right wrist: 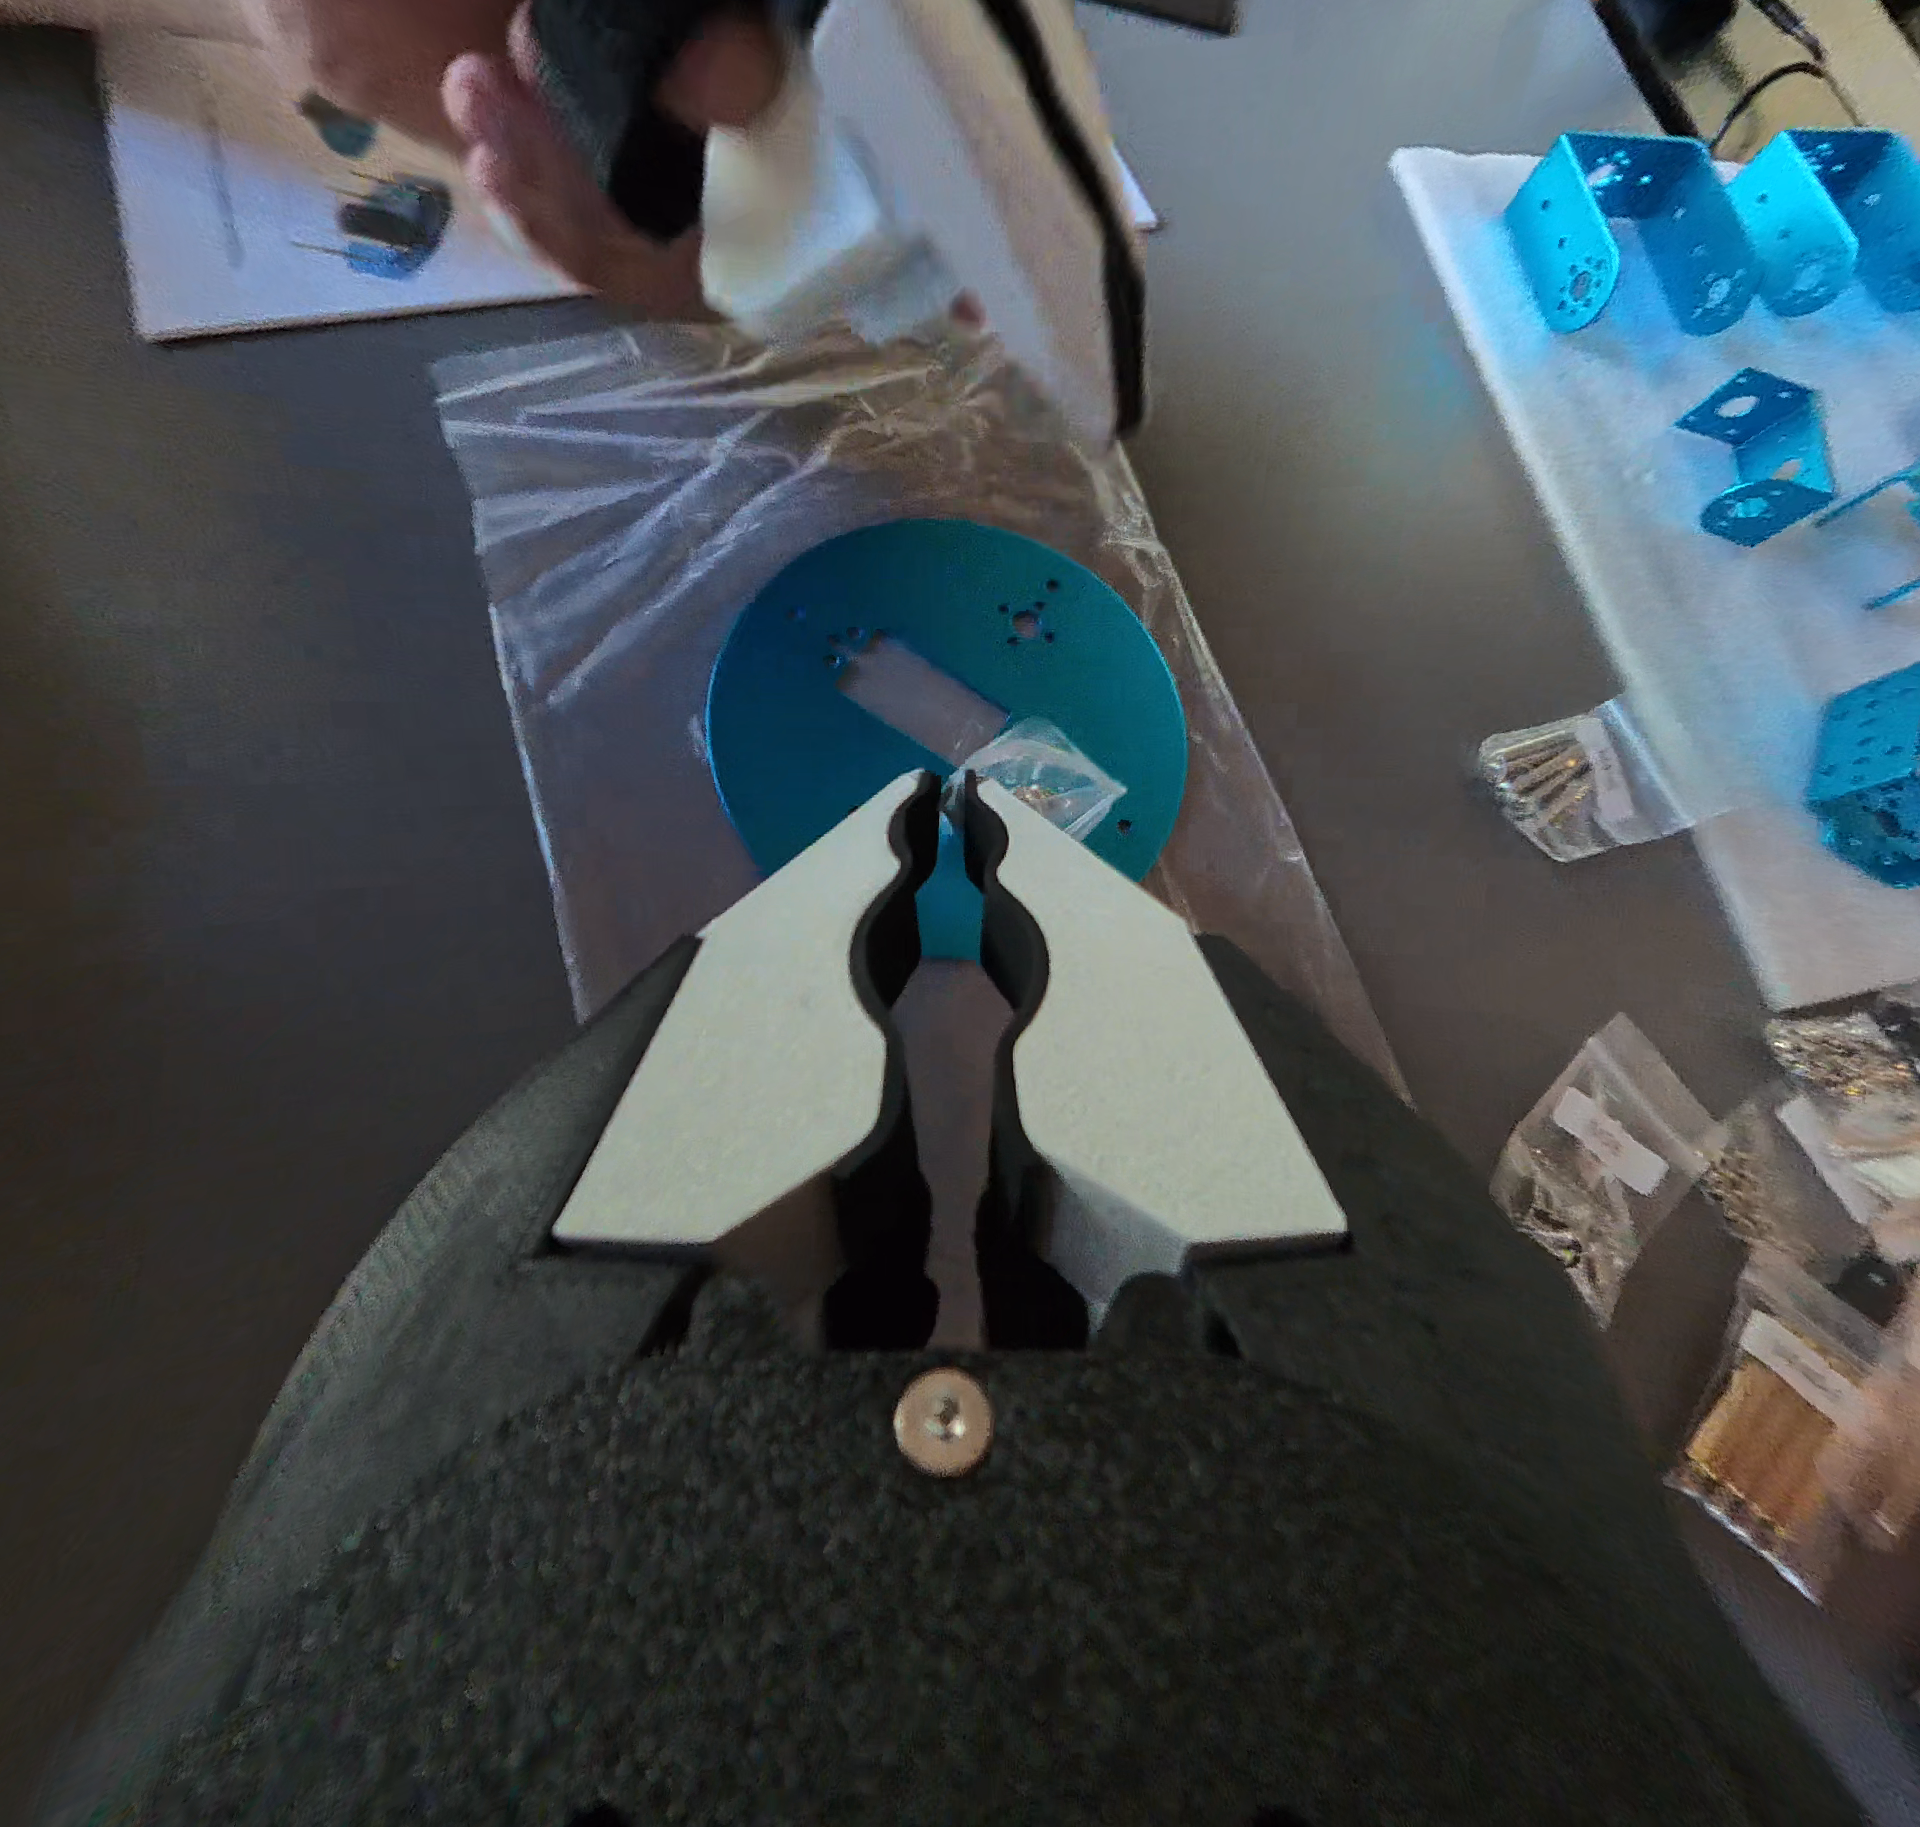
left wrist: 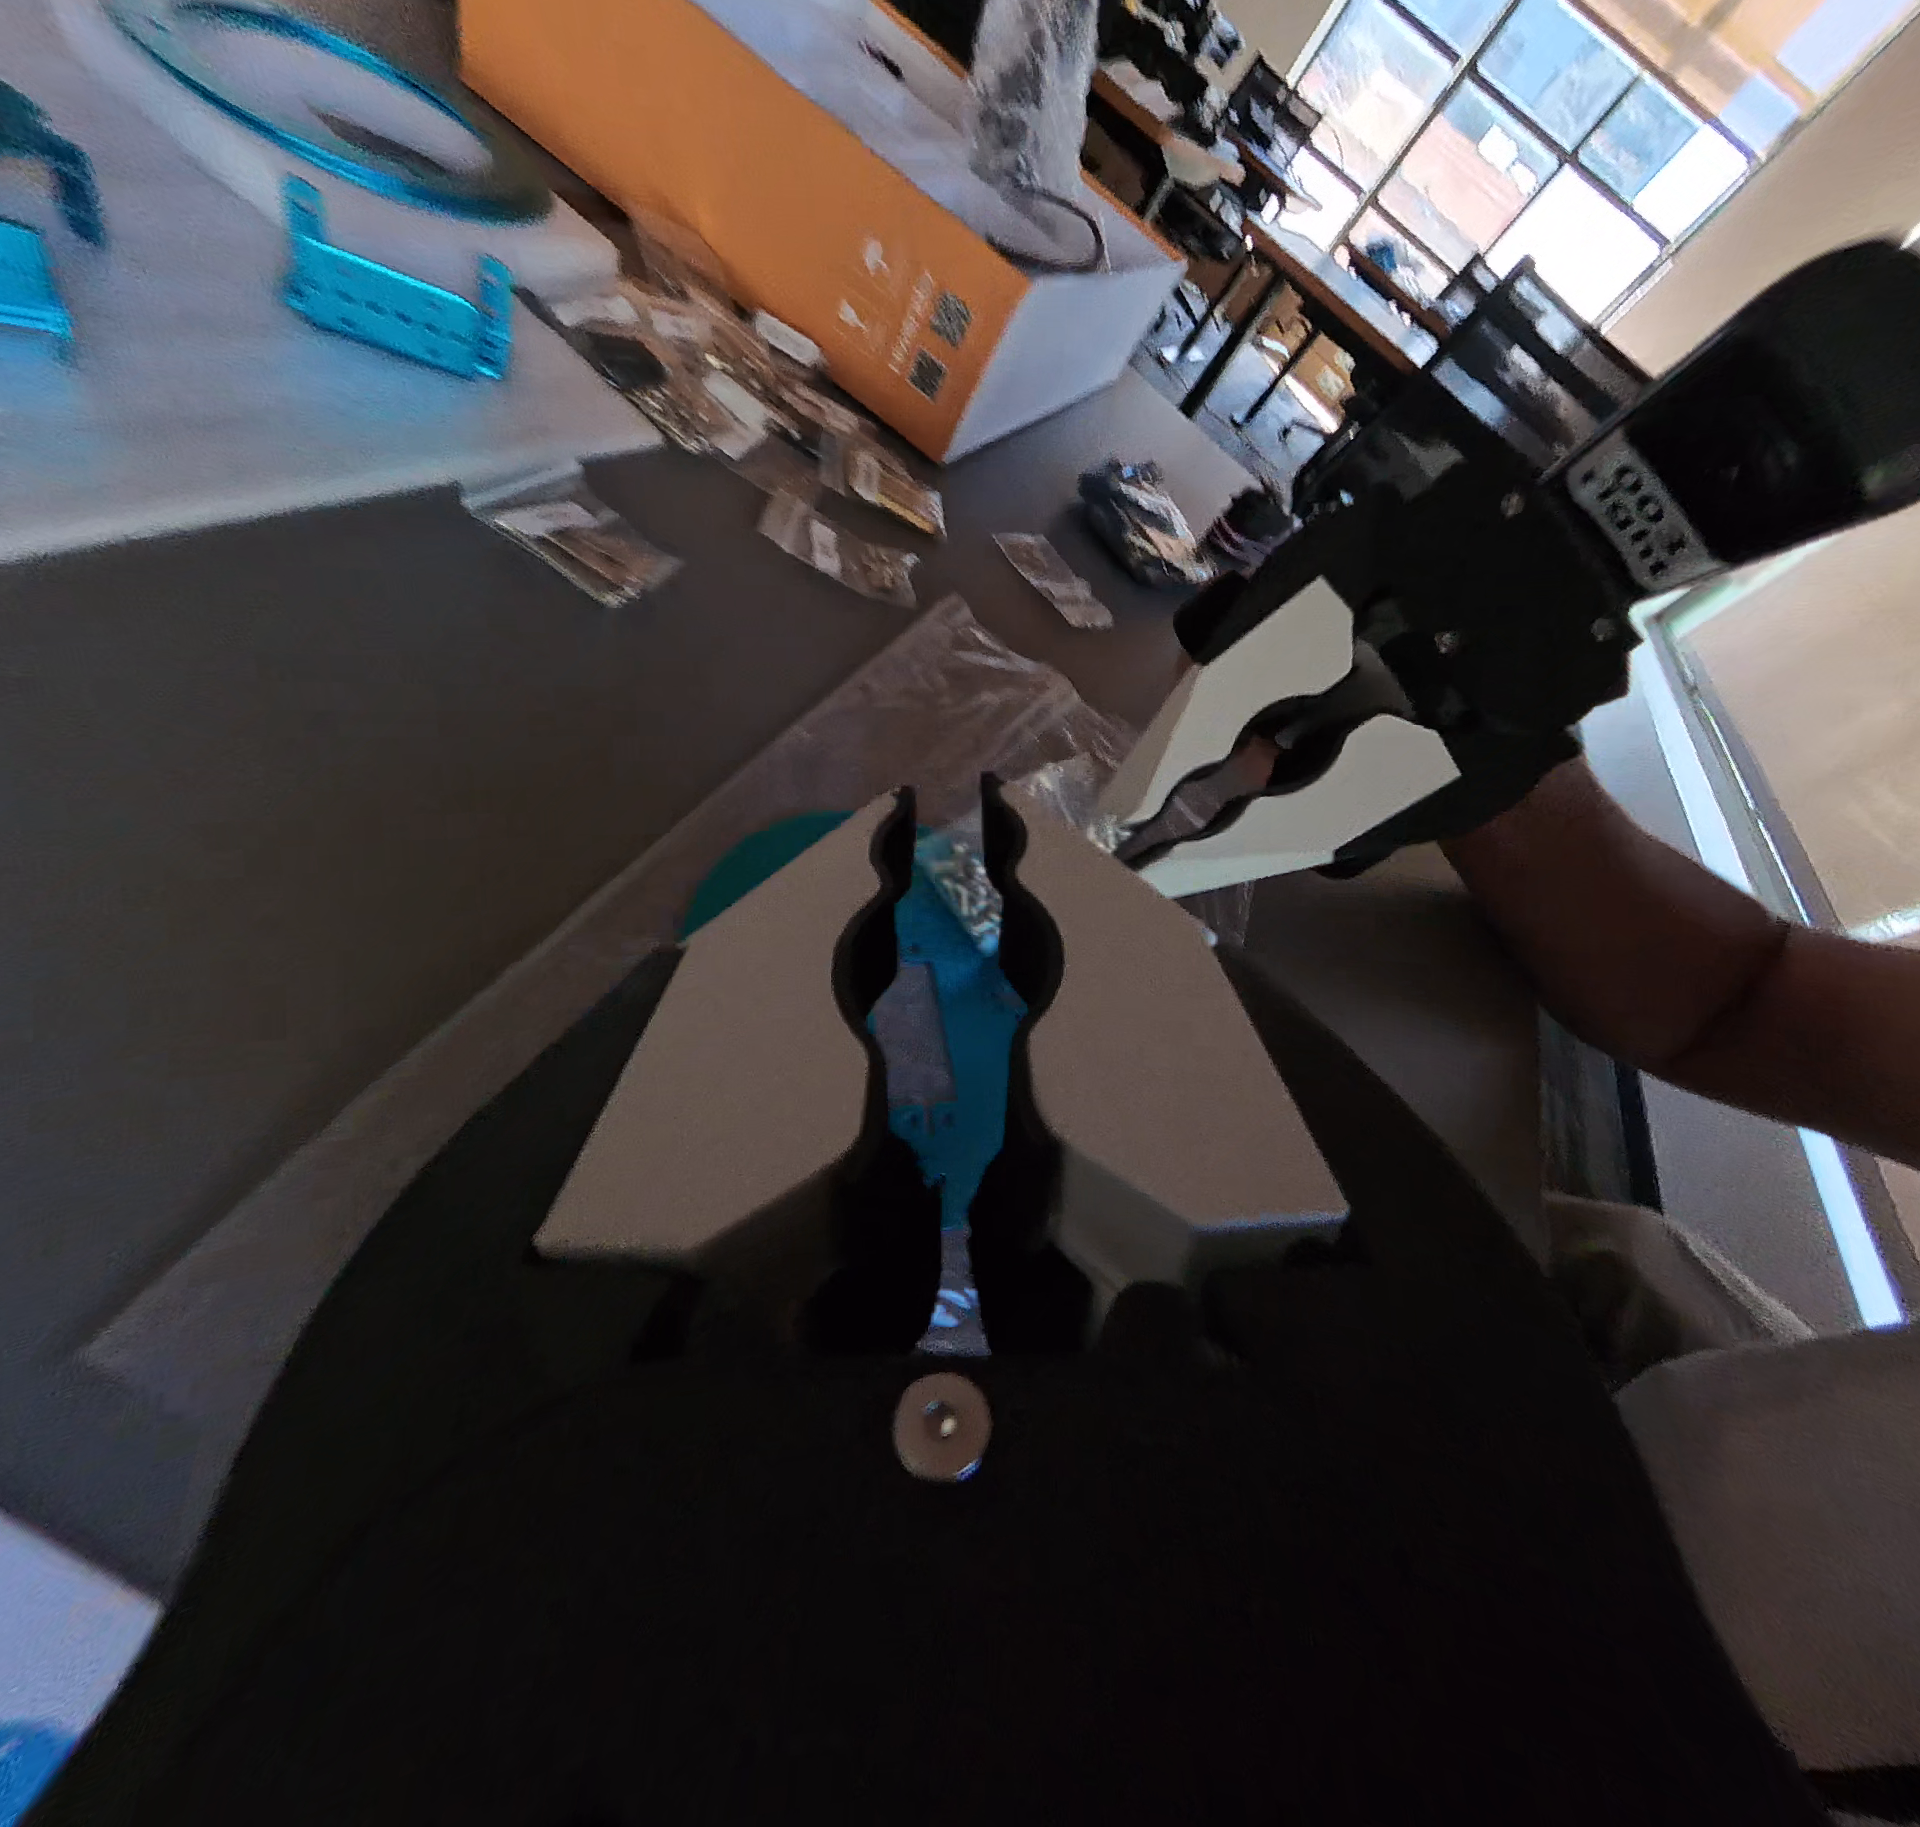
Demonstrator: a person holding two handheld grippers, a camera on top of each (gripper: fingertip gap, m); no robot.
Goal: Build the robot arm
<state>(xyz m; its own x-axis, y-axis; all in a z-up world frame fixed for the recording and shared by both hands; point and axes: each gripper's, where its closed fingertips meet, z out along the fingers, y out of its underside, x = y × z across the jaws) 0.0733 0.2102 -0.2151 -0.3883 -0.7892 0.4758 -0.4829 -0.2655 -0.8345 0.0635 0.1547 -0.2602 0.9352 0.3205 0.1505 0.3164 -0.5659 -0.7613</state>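
Observation:
A blue metal disc (right wrist: 810, 759) with a slot lies at a large clear plastic bag (right wrist: 623, 489) on the dark table. A small clear bag of screws (right wrist: 1044, 775) rests on the disc. My right gripper (right wrist: 943, 788) is shut on a corner of that small bag. In the left wrist view, the right gripper (left wrist: 1132, 847) also pinches the small bag (left wrist: 966, 884) over the disc (left wrist: 951, 956). My left gripper (left wrist: 945, 801) is open and empty, just above the disc and the large bag (left wrist: 956, 697). In the right wrist view the left gripper (right wrist: 1101, 406) hangs over the bag's far edge, blurred.
An orange and white box (left wrist: 727, 167) stands at the back. Blue metal brackets (right wrist: 1714, 229) lie on a white sheet (right wrist: 1558, 427) to the right. Small bags of hardware (right wrist: 1590, 790) lie near it. A printed paper (right wrist: 260, 271) lies far left. A person's arm (left wrist: 1662, 946) is at the right. The gap from one gripper's tips to the other's is roughly 7 cm.

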